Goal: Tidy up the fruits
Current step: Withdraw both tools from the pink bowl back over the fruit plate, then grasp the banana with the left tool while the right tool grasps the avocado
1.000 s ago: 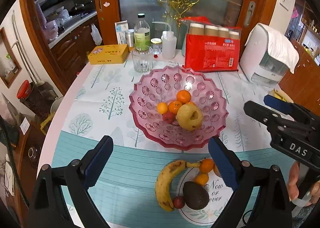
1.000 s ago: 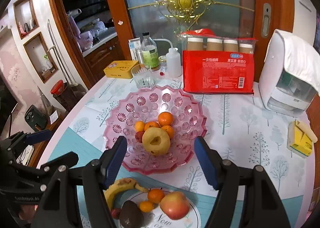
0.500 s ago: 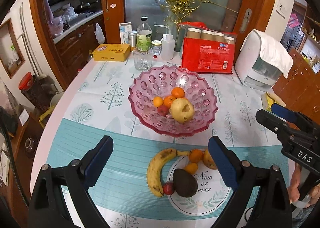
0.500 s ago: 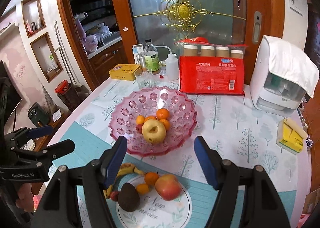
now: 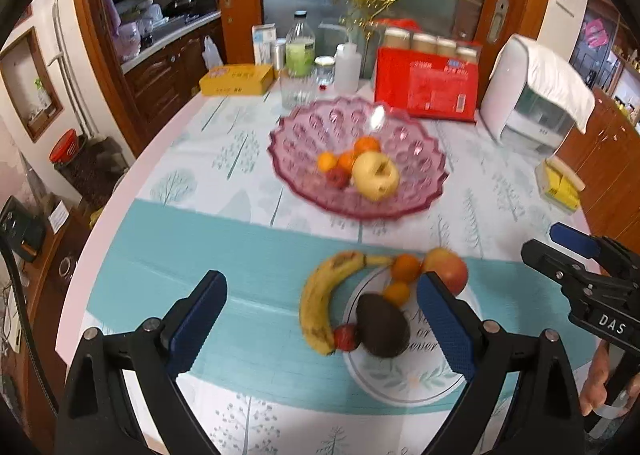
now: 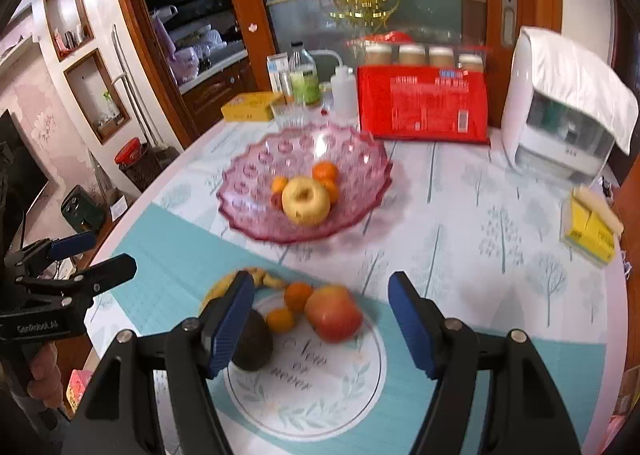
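Note:
A pink glass bowl (image 5: pixel 420 159) (image 6: pixel 248 175) holds a yellow apple (image 5: pixel 375 176) (image 6: pixel 306 196), small oranges and a small red fruit. In front of it a white plate (image 5: pixel 404 387) (image 6: pixel 320 395) carries a dark avocado (image 5: pixel 382 325) (image 6: pixel 253 347), two small oranges, a red apple (image 5: pixel 450 269) (image 6: pixel 334 313) and a small red fruit (image 5: pixel 346 337). A banana (image 5: pixel 320 299) lies at the plate's left rim. My left gripper (image 5: pixel 320 329) is open and empty above the banana. My right gripper (image 6: pixel 320 319) is open and empty above the red apple.
At the table's far side stand a red pack of cups (image 5: pixel 428 83), a white appliance (image 5: pixel 532 103), bottles (image 5: pixel 300 51), a glass (image 5: pixel 294 91) and a yellow box (image 5: pixel 236 79). A yellow packet (image 5: pixel 560 185) lies at the right edge.
Both grippers have pulled back and up from the bowl toward the near edge. The plate with the avocado and red apple now sits between the fingers. Both stay open.

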